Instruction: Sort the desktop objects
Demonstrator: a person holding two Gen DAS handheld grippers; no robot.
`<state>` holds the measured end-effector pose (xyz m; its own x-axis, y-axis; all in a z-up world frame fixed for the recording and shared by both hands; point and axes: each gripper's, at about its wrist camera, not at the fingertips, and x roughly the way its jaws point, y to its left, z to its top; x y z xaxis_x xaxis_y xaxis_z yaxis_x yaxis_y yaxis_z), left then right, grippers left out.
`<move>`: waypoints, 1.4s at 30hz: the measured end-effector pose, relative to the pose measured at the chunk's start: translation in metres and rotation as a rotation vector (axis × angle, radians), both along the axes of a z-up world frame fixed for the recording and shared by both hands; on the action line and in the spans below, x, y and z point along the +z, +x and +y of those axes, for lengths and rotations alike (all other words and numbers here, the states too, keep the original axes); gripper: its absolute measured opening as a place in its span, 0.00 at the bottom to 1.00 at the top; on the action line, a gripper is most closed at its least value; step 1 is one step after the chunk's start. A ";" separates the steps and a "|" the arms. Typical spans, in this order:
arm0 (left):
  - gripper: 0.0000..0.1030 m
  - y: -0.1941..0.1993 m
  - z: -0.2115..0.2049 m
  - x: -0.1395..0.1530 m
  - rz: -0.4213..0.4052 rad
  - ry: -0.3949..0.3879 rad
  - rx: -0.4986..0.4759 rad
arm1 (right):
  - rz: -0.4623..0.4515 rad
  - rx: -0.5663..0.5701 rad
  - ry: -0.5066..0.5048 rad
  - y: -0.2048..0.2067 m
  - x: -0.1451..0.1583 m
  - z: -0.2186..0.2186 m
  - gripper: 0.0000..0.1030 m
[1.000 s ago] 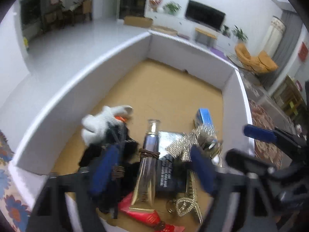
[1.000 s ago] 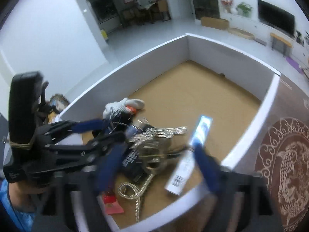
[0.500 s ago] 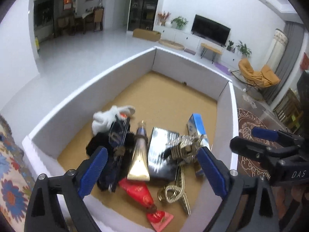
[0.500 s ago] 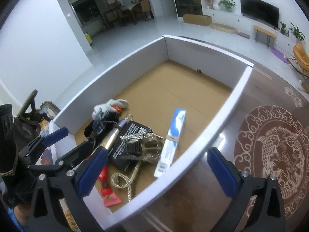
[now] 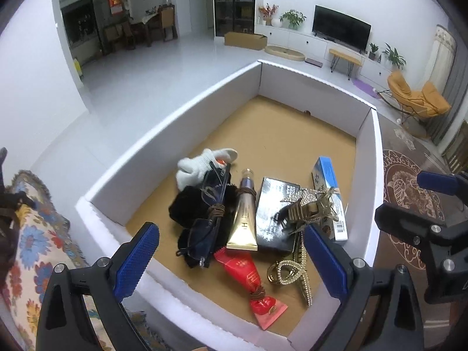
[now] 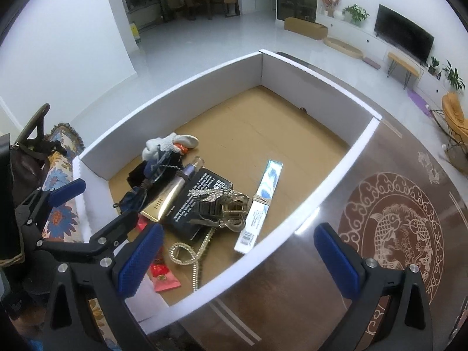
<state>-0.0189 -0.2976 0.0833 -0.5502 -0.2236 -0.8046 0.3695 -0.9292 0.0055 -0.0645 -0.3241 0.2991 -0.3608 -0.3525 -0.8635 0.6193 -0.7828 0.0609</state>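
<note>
The left gripper point(image 5: 231, 259), black-framed with knobbly blue rubber pads, hangs with its jaws spread wide and nothing between them; they have just been opening. Below it stands a shallow white foam-walled tray point(image 5: 163, 122) with a brown cardboard floor, and the clutter sits in its near half. At the left lies a soft white knitted glove point(image 5: 194, 166), then a fuzzy black fabric pouch point(image 5: 184, 207) with dark-framed spectacles point(image 5: 209, 204) across it, bound by a brown cord. Next comes a smooth gold cosmetic tube point(image 5: 244, 219), a glossy red foil sachet point(image 5: 248, 275) below it, and a flat shiny black box point(image 5: 270, 219). A glittery rhinestone hair claw point(image 5: 310, 207) rests on that box, a beaded gold hair clip point(image 5: 289, 272) lies beneath, and a long blue-and-white carton point(image 5: 330, 193) lies at the far right.

The right gripper point(image 6: 238, 259), of the same build, also stands wide and empty, its jaws having just been opening, over the tray's near right wall. Only the right wrist view shows the glossy brown tabletop with a pale fish medallion point(image 6: 395, 228) beside the tray, and the left gripper's outer side. Only the left wrist view shows the floral woven cloth point(image 5: 32, 239) broadly, and the carton's barcoded end plainly.
</note>
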 end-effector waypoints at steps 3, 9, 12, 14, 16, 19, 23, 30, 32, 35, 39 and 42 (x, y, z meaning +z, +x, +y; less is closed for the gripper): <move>0.97 0.004 0.004 0.007 0.012 -0.025 -0.010 | 0.013 -0.002 0.008 0.000 0.003 0.001 1.00; 0.97 0.006 0.003 0.009 0.017 -0.024 0.008 | 0.007 -0.005 0.021 -0.003 -0.001 0.004 1.00; 0.97 0.005 0.002 0.010 0.016 -0.022 0.015 | 0.016 0.001 0.035 -0.004 -0.001 0.004 1.00; 0.97 0.004 0.003 0.010 0.013 -0.012 0.014 | 0.019 0.002 0.039 -0.006 -0.001 0.004 1.00; 0.97 0.003 0.004 0.012 0.016 -0.010 0.011 | 0.019 0.001 0.038 -0.008 -0.001 0.005 1.00; 0.97 0.002 0.005 0.014 0.018 -0.022 0.019 | 0.016 -0.001 0.034 -0.011 0.000 0.005 1.00; 0.97 0.002 0.001 0.021 0.022 -0.008 0.023 | 0.014 0.008 0.038 -0.013 0.004 0.002 1.00; 0.97 0.007 -0.006 0.032 0.025 0.020 0.015 | 0.017 0.018 0.013 -0.011 0.020 -0.001 1.00; 0.97 0.008 -0.007 0.033 0.027 0.023 0.015 | 0.019 0.020 0.010 -0.011 0.022 -0.003 1.00; 0.97 0.009 -0.009 0.032 0.022 0.052 0.010 | 0.021 0.029 0.005 -0.009 0.024 -0.003 1.00; 1.00 0.014 -0.019 0.028 0.025 0.120 0.080 | 0.022 0.022 0.012 -0.011 0.022 -0.002 1.00; 1.00 0.014 -0.020 0.025 0.030 0.154 0.081 | 0.018 0.024 0.016 -0.012 0.020 -0.002 1.00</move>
